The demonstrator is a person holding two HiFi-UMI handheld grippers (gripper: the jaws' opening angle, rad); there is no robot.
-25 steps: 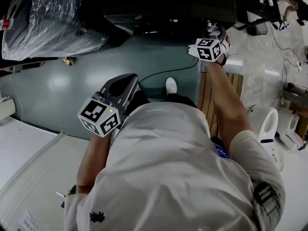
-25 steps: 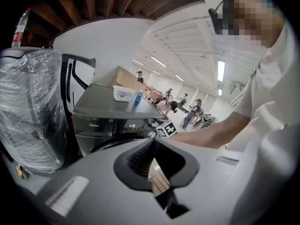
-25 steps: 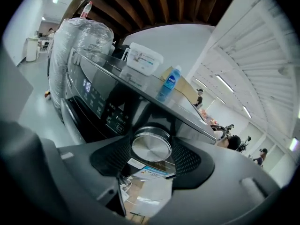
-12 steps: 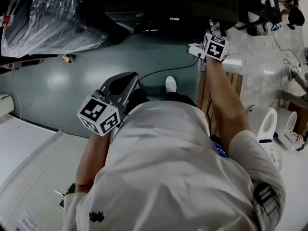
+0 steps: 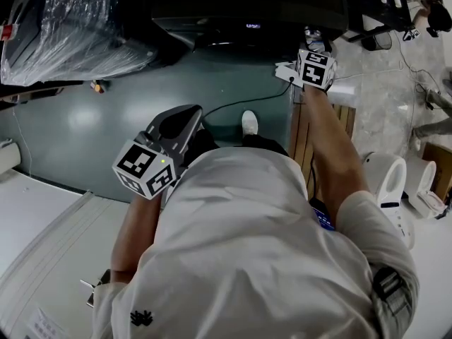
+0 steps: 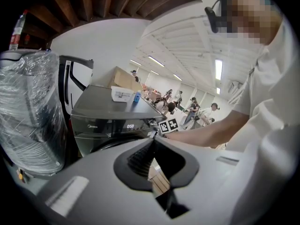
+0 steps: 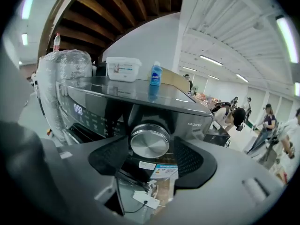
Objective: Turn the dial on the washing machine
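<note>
Right gripper (image 5: 311,46) is up at the washing machine's (image 5: 233,25) front right corner. Left gripper (image 5: 179,123) just hangs over the green floor (image 5: 78,122).

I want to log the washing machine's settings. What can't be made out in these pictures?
- Setting of the dial: right gripper view shows only its plain metal face; panel labels around it too small, dark.
- Head view: the dial is hidden behind the right gripper, whose fingers have just been opening with it between them.
- Digits on the display: left gripper view, too small to read.
</note>
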